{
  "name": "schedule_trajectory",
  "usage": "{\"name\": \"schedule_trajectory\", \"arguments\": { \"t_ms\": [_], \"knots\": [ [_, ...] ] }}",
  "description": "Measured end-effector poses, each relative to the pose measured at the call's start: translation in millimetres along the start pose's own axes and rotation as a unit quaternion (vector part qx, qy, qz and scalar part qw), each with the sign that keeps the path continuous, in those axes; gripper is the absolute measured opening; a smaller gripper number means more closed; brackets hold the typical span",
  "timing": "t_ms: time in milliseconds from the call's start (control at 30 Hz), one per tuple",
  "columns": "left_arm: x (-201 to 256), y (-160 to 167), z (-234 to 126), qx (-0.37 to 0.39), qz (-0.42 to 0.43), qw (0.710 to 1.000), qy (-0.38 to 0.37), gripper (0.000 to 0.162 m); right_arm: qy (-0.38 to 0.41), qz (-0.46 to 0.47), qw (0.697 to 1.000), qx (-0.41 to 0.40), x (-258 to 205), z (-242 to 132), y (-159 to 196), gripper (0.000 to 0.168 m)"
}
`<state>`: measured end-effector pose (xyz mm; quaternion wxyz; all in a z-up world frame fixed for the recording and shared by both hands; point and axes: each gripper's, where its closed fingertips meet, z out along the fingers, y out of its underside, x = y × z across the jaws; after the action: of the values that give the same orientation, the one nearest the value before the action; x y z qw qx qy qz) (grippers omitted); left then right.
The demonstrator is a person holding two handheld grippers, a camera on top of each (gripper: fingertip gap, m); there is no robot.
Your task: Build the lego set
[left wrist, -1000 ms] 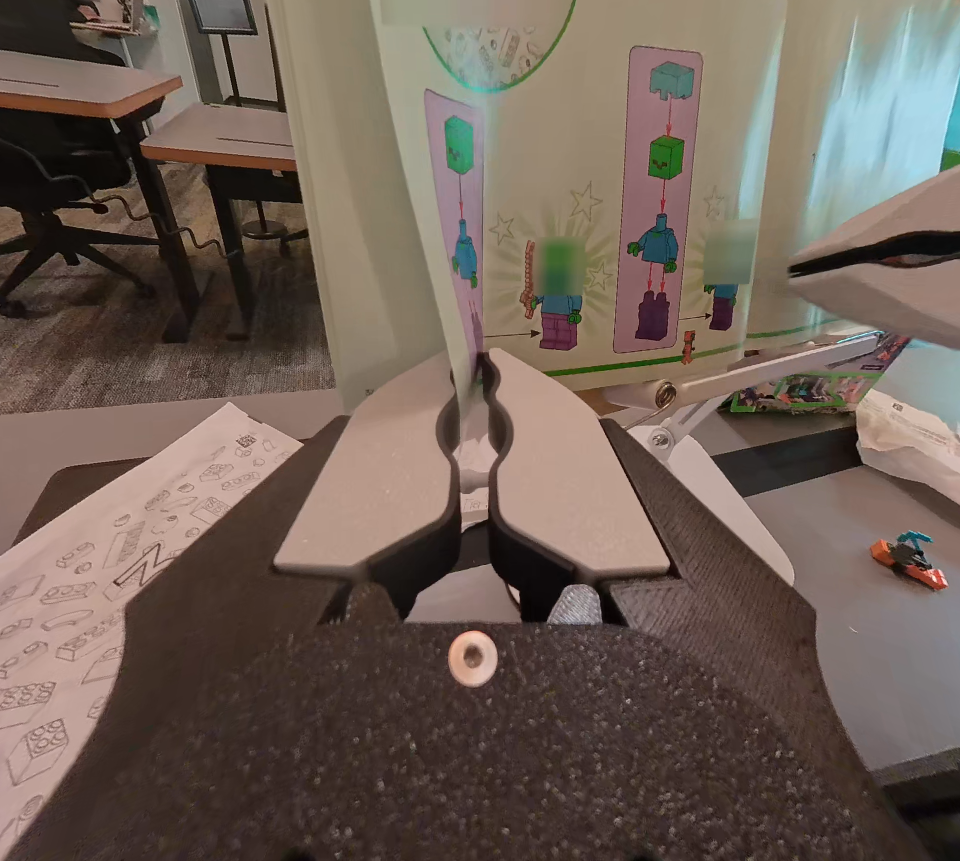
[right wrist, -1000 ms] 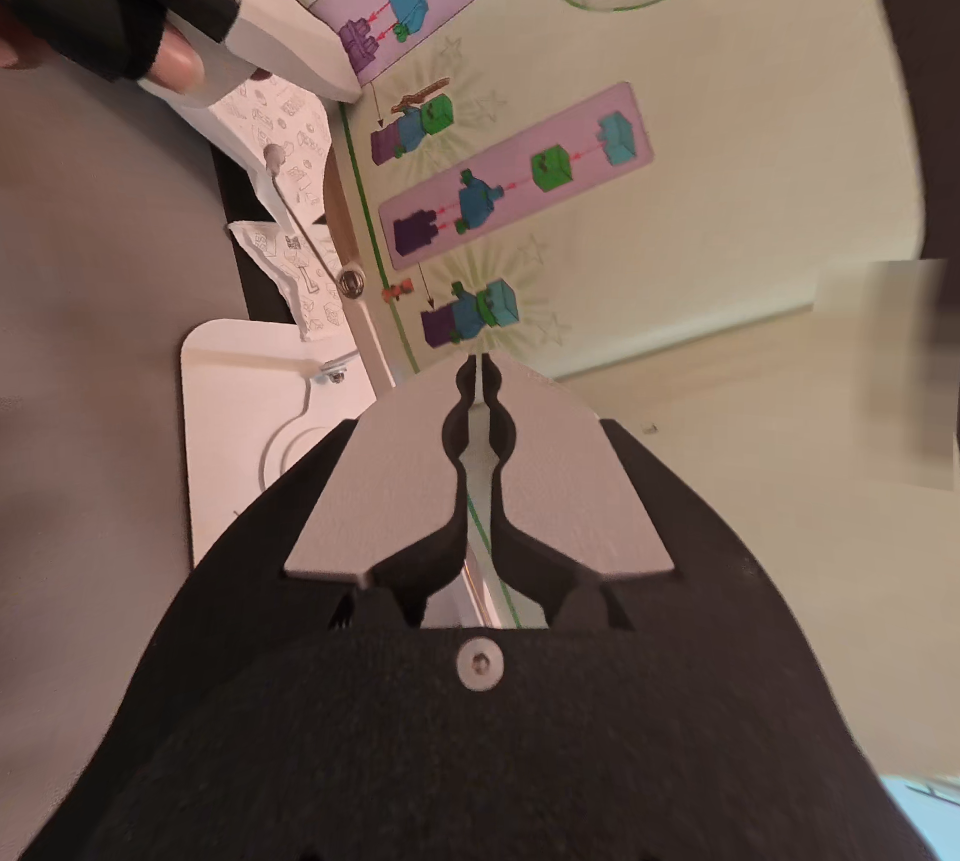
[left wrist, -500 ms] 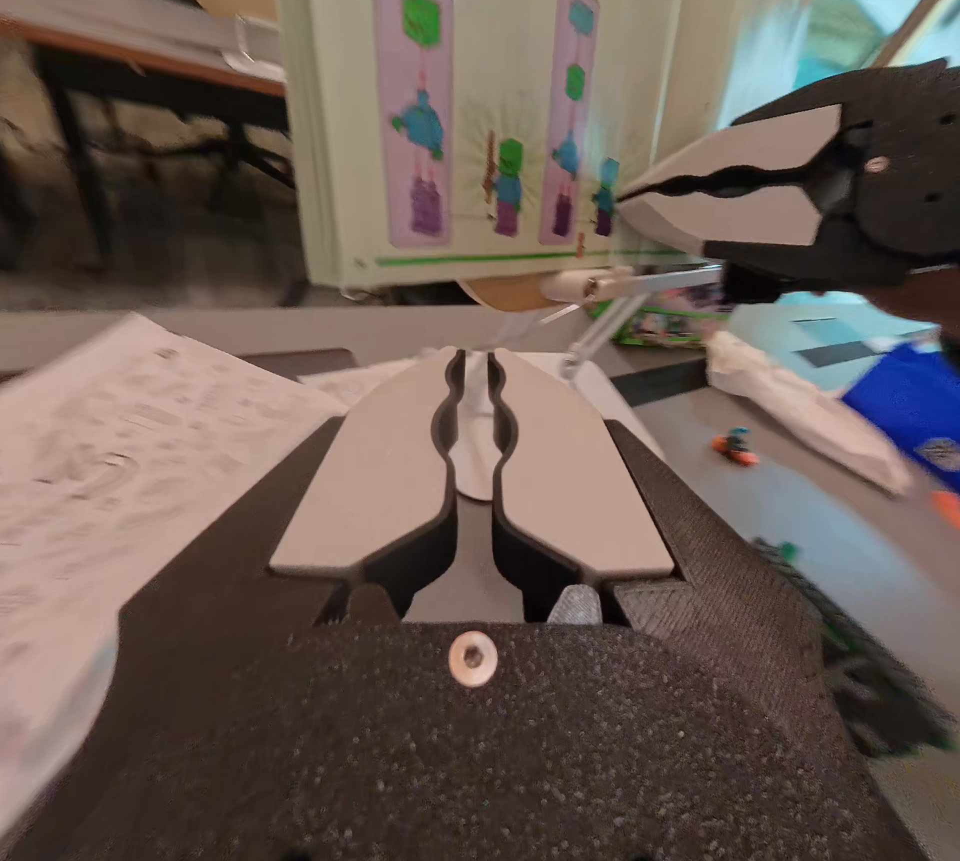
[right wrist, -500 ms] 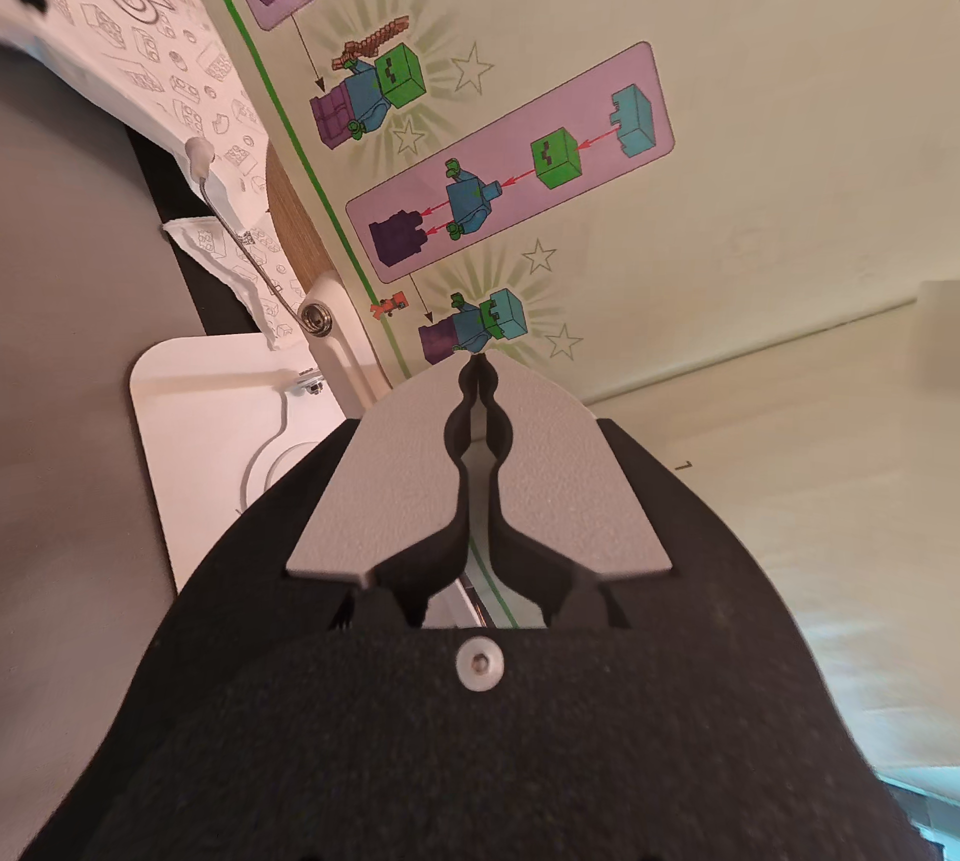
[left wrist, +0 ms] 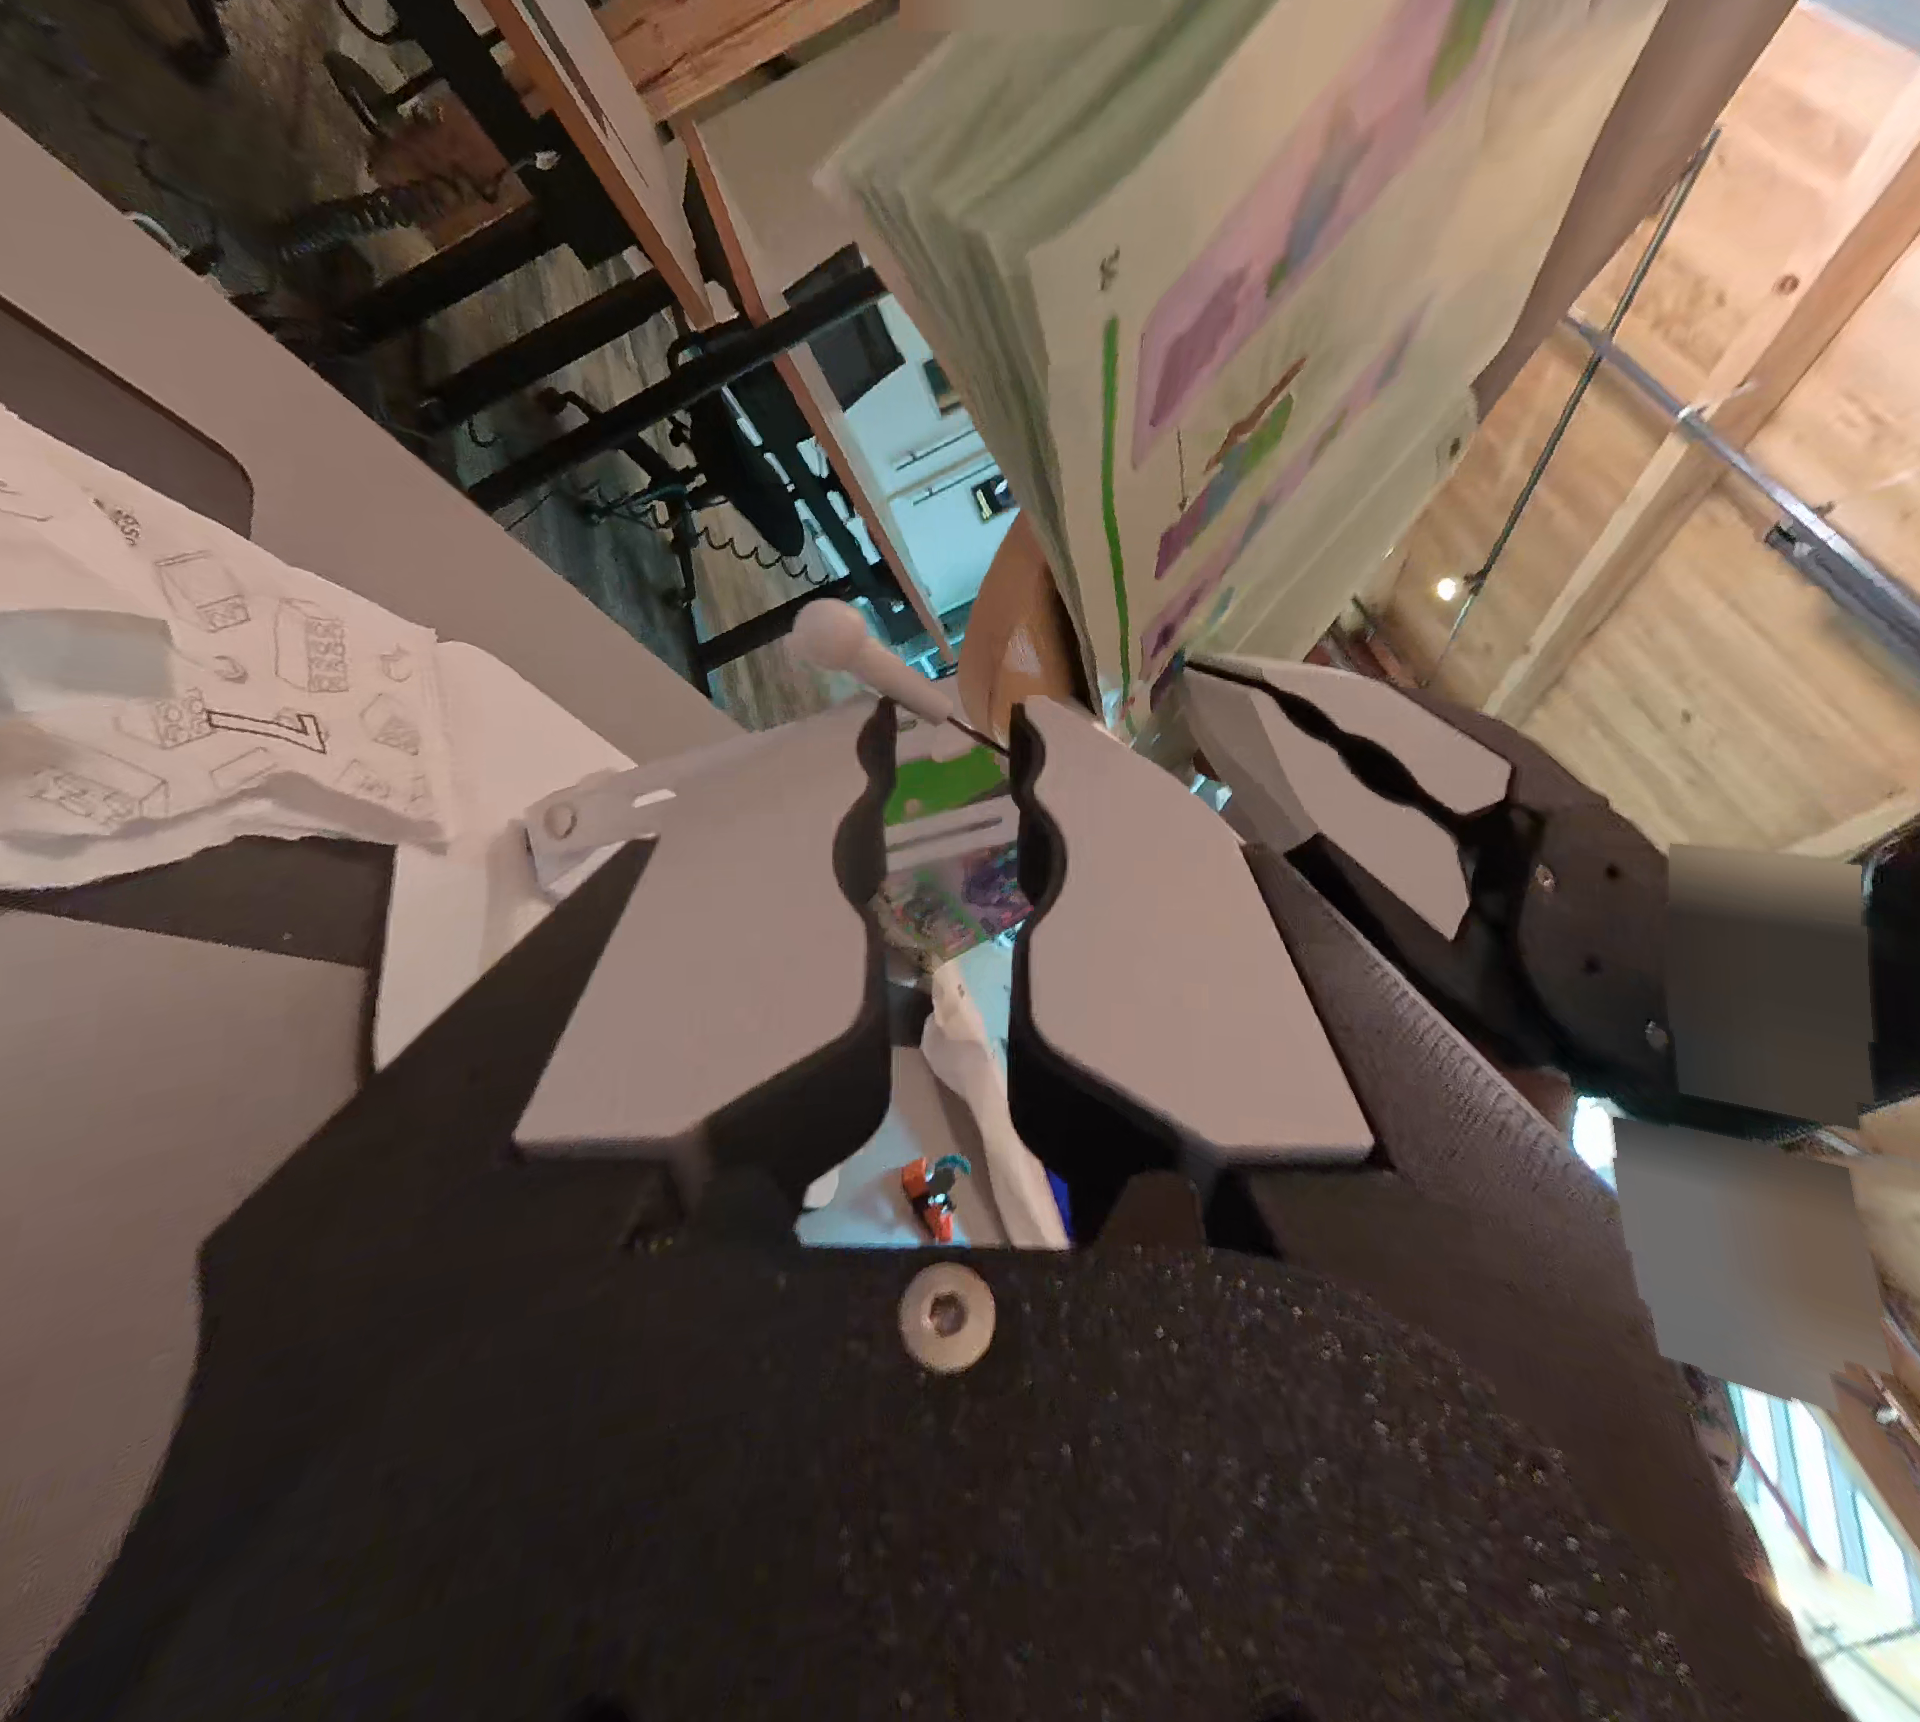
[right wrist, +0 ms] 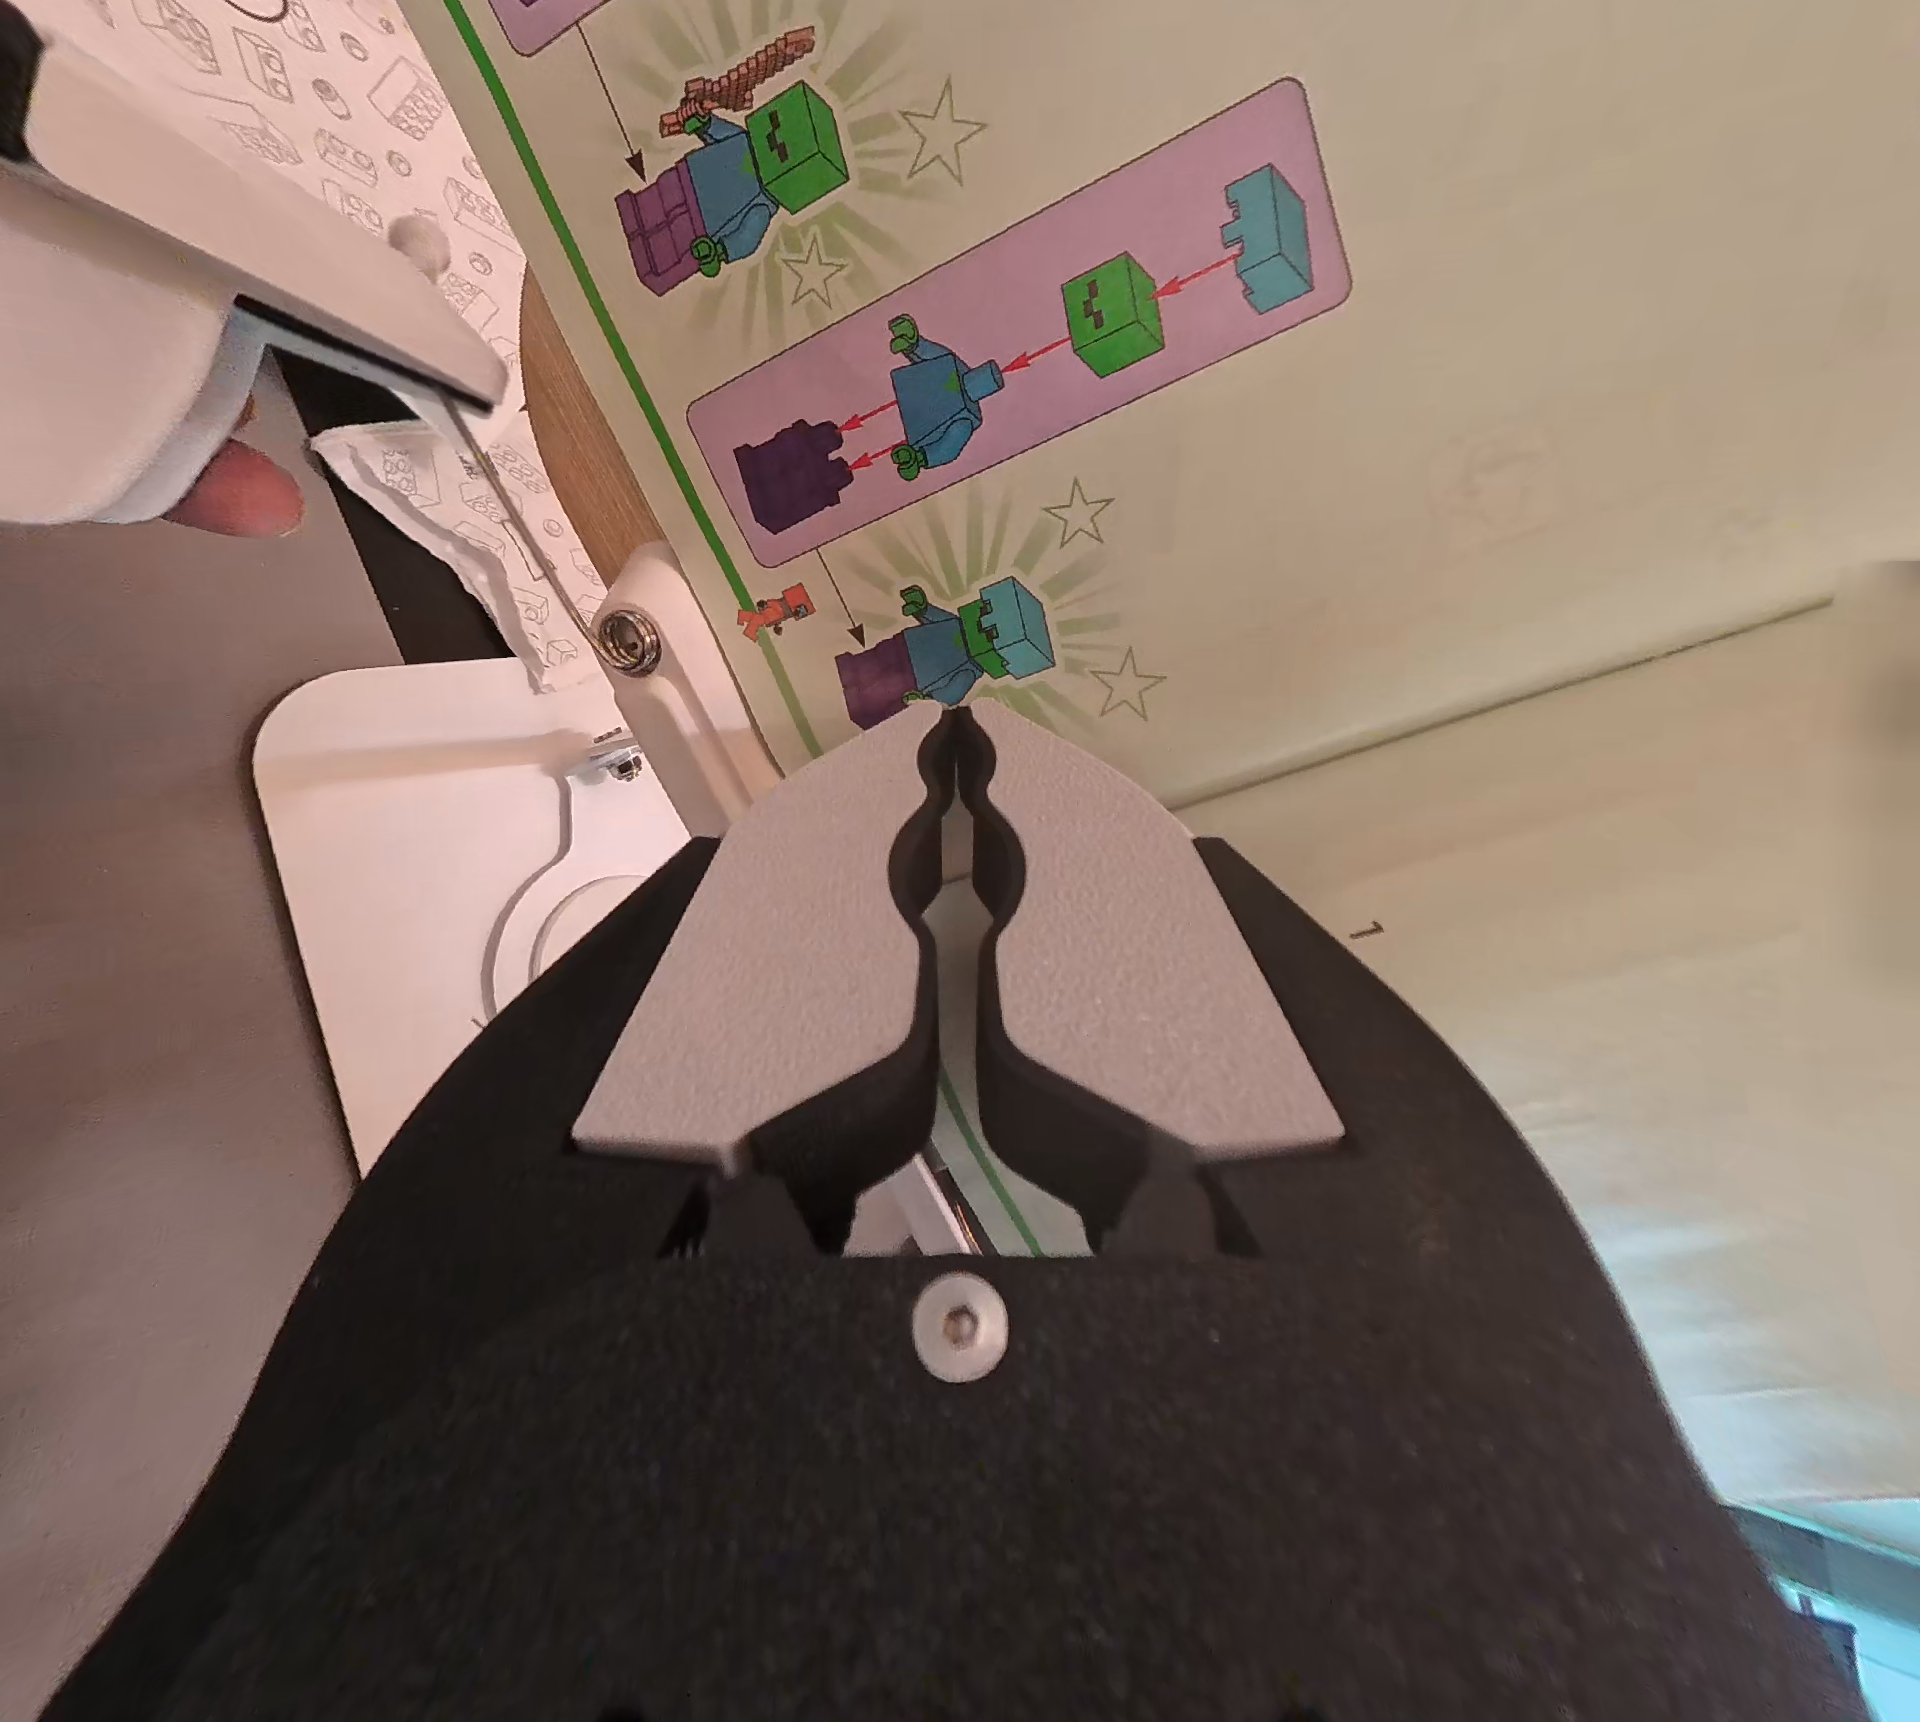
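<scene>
Opening left gripper (left wrist: 951,716), released booklet (left wrist: 1226,301)

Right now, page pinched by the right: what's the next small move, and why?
Probably close the left gripper on the wire clip and swing it over the page. The right gripper is shut on the booklet's lower edge, by the stand. The left is open and empty, with the clip's wire between its fingertips.

Right hand-held gripper (right wrist: 957,716) seemingly pinches the instruction booklet (right wrist: 1299,446).
</scene>
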<state>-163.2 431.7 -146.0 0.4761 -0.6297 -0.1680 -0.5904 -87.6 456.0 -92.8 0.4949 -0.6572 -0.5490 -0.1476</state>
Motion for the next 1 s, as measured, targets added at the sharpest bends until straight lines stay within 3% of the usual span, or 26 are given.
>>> {"name": "schedule_trajectory", "arguments": {
  "t_ms": [367, 633, 800, 1000],
  "knots": [
    [30.6, -6.4, -11.5, 0.068, 0.026, 0.997, -0.015, 0.006, 0.014, 0.013, 0.998, -0.064, 0.4, 0.6, 0.5, 0.000],
    [55.1, -8.7, -2.8, 0.044, 0.185, 0.980, -0.065, 0.002, 0.003, 0.044, 0.997, -0.059, 0.3, 0.1, 0.1, 0.000],
    [72.0, -5.5, 19.1, -0.021, 0.322, 0.943, -0.085, 0.006, -0.019, 0.104, 0.994, -0.021, -0.3, -1.5, -0.9, 0.000],
    [83.5, 24.3, 48.2, -0.122, 0.490, 0.859, -0.085, 0.012, -0.047, 0.216, 0.974, 0.041, -0.3, -4.1, -2.2, 0.000]
  ]
}}
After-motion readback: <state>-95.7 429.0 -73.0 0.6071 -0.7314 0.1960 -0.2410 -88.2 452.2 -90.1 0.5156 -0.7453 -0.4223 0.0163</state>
